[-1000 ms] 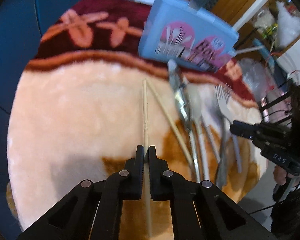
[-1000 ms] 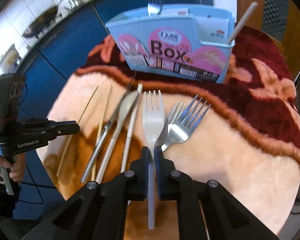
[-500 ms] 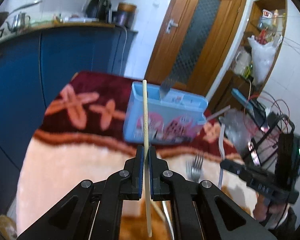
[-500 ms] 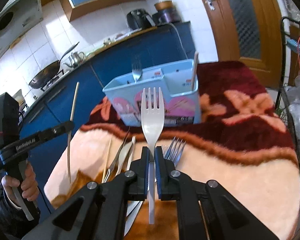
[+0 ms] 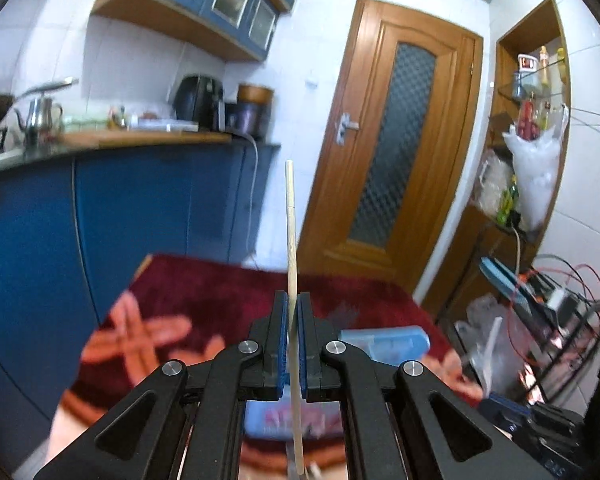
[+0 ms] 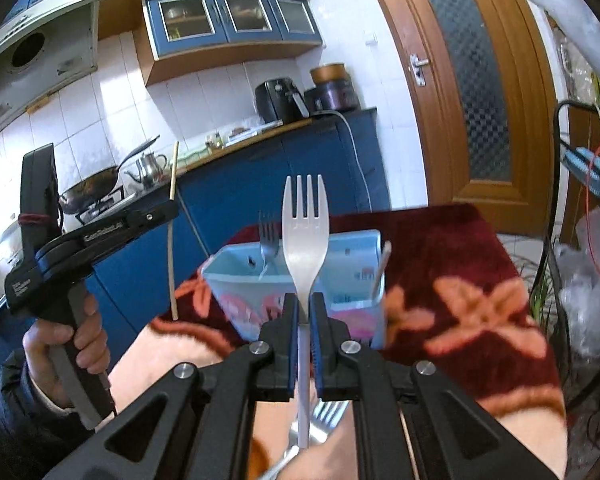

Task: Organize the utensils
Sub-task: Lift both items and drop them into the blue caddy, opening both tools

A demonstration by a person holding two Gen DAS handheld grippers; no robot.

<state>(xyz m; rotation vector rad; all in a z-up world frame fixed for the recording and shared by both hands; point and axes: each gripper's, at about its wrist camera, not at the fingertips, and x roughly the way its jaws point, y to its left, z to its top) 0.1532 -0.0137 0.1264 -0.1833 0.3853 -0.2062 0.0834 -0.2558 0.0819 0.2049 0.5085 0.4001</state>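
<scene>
Utensils lifted off the plush mat since a second ago: thin wooden chopstick [image 5: 291, 240] clamped in left gripper [image 5: 292, 312], white plastic fork [image 6: 305, 240] clamped in right gripper [image 6: 304, 312], light-blue plastic organizer box [image 6: 340, 252] at 12 o'clock, drop-in judged next.

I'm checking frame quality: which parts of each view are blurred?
Left wrist view: chopstick and left gripper sharp, blue box and rug smeared. Right wrist view: white fork crisp, rug's flowers blurred; fisheye bends the door.

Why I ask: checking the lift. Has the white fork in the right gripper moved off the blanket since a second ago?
Yes. The white fork has risen: its tines, earlier over the blanket below the blue box, now stand above the box rim.
</scene>
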